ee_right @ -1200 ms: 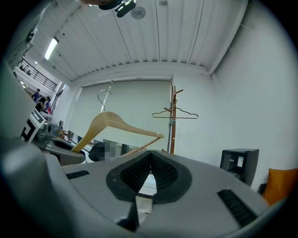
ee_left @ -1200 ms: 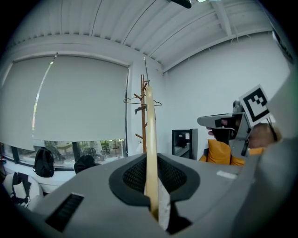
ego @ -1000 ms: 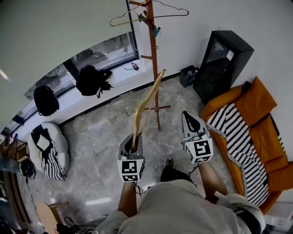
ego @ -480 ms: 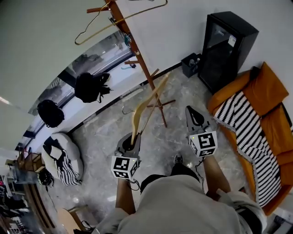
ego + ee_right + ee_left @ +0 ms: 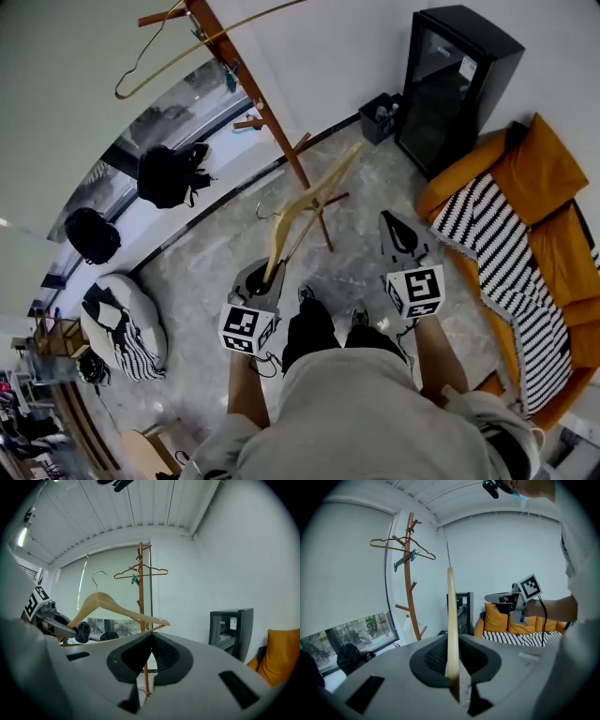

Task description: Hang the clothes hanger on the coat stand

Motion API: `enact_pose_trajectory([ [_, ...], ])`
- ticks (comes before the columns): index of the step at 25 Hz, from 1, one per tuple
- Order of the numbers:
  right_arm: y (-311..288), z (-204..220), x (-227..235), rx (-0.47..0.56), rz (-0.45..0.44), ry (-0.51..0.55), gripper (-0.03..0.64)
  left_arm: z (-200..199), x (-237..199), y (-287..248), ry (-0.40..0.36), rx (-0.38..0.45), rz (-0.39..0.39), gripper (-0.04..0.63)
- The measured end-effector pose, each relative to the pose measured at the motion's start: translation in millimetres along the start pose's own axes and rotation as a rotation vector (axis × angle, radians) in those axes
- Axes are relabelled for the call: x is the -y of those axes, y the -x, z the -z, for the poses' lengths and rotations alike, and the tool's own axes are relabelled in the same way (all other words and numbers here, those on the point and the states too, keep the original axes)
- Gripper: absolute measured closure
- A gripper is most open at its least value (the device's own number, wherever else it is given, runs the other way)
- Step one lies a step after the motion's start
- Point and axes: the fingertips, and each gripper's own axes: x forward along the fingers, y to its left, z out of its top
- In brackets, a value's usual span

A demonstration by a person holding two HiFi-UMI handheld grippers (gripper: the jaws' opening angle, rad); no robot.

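My left gripper (image 5: 266,274) is shut on the lower end of a pale wooden clothes hanger (image 5: 302,202), which sticks up and forward toward the coat stand. In the left gripper view the hanger (image 5: 451,616) shows edge-on between the closed jaws (image 5: 452,641). The brown wooden coat stand (image 5: 267,122) rises ahead with a thin wire hanger (image 5: 155,58) on its top pegs. My right gripper (image 5: 395,227) is shut and holds nothing, to the right of the stand's foot. From the right gripper (image 5: 150,634) view the wooden hanger (image 5: 117,609) is apart from the stand (image 5: 141,592).
A black cabinet (image 5: 455,82) stands against the far wall, with a small bin (image 5: 380,116) beside it. An orange sofa with a striped blanket (image 5: 502,248) is at the right. Black backpacks (image 5: 169,174) sit on the window ledge, and a beanbag (image 5: 114,319) lies at the left.
The view has swung, so the stand and its wire hanger now sit further left. My shoes have come into view on the floor. The left gripper still holds the wooden hanger.
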Motion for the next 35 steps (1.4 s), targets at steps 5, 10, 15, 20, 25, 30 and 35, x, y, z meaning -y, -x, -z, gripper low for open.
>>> enact_pose_trajectory([
  [5, -11, -4, 3, 0.003, 0.031, 0.026, 0.613, -5, -22, -19, 0.016, 0.027, 0.071, 0.545],
  [10, -25, -4, 8, -0.016, 0.078, 0.037, 0.613, -19, -52, -38, 0.003, 0.039, 0.156, 0.545],
  [15, -48, -9, 10, -0.034, 0.123, 0.039, 0.612, -31, -80, -62, 0.003, 0.040, 0.230, 0.545],
  [20, -70, -12, 13, -0.035, 0.167, 0.021, 0.612, -38, -103, -84, -0.015, 0.028, 0.288, 0.545],
  [25, -85, -7, 10, -0.058, 0.200, 0.017, 0.612, -37, -122, -103, -0.021, 0.019, 0.334, 0.545],
  [30, -92, -6, 11, -0.074, 0.234, 0.022, 0.612, -41, -131, -118, -0.023, 0.023, 0.377, 0.545],
  [35, -99, -6, 8, -0.079, 0.263, 0.020, 0.613, -41, -135, -129, -0.014, 0.017, 0.418, 0.545],
])
